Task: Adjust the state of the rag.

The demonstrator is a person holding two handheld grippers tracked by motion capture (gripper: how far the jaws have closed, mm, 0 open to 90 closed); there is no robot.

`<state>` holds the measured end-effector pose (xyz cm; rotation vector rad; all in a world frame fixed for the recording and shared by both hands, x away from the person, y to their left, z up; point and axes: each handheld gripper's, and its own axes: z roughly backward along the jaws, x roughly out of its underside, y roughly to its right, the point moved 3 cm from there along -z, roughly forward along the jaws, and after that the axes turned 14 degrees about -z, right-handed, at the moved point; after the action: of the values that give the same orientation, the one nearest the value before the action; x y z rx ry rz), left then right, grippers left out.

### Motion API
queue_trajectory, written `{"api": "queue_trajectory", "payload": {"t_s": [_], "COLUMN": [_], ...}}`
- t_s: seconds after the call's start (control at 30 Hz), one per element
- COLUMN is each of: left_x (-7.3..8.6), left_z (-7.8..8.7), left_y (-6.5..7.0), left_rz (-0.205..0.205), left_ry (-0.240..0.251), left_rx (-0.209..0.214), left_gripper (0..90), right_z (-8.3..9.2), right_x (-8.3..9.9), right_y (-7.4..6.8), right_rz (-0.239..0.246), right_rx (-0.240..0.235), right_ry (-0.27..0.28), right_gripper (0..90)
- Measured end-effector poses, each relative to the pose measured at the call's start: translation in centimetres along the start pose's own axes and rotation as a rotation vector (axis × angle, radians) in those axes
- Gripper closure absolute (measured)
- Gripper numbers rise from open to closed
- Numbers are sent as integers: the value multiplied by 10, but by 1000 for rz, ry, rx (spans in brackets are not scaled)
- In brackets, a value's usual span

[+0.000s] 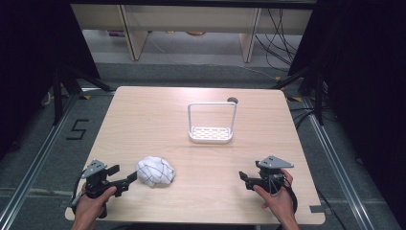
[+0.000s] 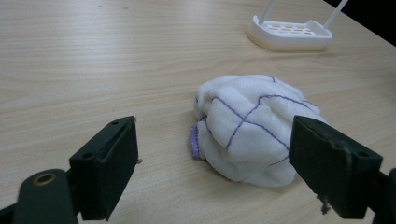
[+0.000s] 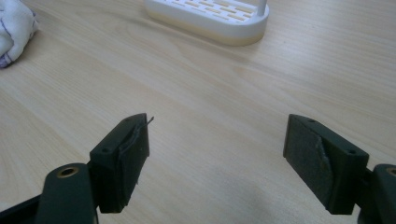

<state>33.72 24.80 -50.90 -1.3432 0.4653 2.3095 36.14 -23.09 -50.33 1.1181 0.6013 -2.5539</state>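
A crumpled white cloth (image 1: 155, 171) with thin purple grid lines lies bunched on the wooden table (image 1: 158, 115) near its front left. My left gripper (image 1: 128, 180) stands open just to the cloth's left, tips close to it. In the left gripper view the cloth (image 2: 252, 128) sits a little ahead of the wide-apart jaws, off to the right, and nothing is pinched. A white rack (image 1: 211, 123) with a slotted base and a tall wire loop stands at the table's middle. My right gripper (image 1: 244, 178) is open over bare wood at the front right, with the rack's base (image 3: 210, 18) far ahead.
A small dark round hole (image 1: 232, 100) marks the table's far edge behind the rack. Dark frames, cables and tripod legs surround the table on the floor. A corner of the cloth (image 3: 14, 28) lies at the upper left of the right gripper view.
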Motion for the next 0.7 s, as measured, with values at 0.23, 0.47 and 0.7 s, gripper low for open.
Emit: {"api": "queue_trajectory", "payload": {"t_s": [0.23, 0.47, 0.7], "left_x": [0, -4, -11], "left_z": [-2, -2, -10], "left_y": [0, -1, 0], "left_rz": [12, 27, 1], "left_ry": [-4, -1, 17], "left_rx": [8, 19, 57], "left_gripper": [155, 166, 269], "right_z": [-1, -2, -3], "right_x": [0, -1, 0], "right_y": [-3, -3, -5], "right_rz": [6, -3, 7], "right_rx": [7, -13, -9], "right_ry": [6, 2, -8], "right_gripper": [241, 246, 251]}}
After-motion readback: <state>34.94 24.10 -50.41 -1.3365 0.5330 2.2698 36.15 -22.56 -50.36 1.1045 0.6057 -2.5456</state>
